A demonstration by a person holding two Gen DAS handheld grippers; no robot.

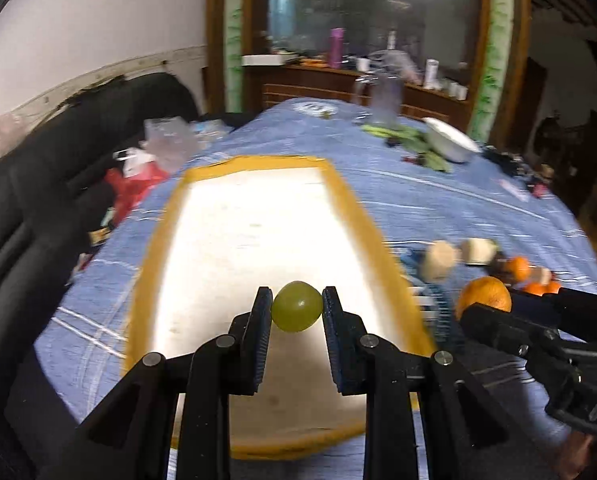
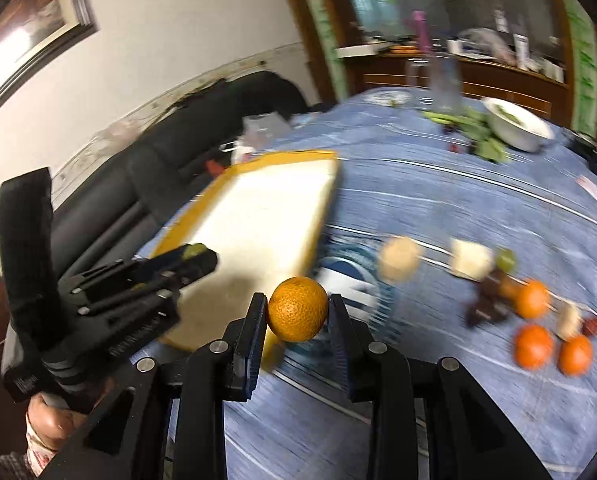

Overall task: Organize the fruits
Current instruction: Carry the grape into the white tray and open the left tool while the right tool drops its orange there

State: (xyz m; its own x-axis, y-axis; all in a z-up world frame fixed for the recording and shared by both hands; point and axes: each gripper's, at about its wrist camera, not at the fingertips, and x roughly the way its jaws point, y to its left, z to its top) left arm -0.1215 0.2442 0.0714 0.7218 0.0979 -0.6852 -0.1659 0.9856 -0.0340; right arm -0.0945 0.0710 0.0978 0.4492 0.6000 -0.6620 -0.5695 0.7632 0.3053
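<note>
Over tray (image 1: 154, 240) | left fingers (image 1: 263, 312) clamp grape (image 1: 297, 306) | right fingers (image 2: 339, 316) clamp orange (image 2: 297, 309)

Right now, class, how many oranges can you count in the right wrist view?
4: one orange clamped in the right gripper, three loose oranges on the blue tablecloth at right. Blur and neighbouring items may hide others.

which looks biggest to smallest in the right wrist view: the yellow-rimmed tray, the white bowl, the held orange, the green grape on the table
1. yellow-rimmed tray
2. white bowl, far across the table
3. held orange, enlarged by nearness to the camera, so its place against the bowl is unsure
4. green grape, blurred
</note>
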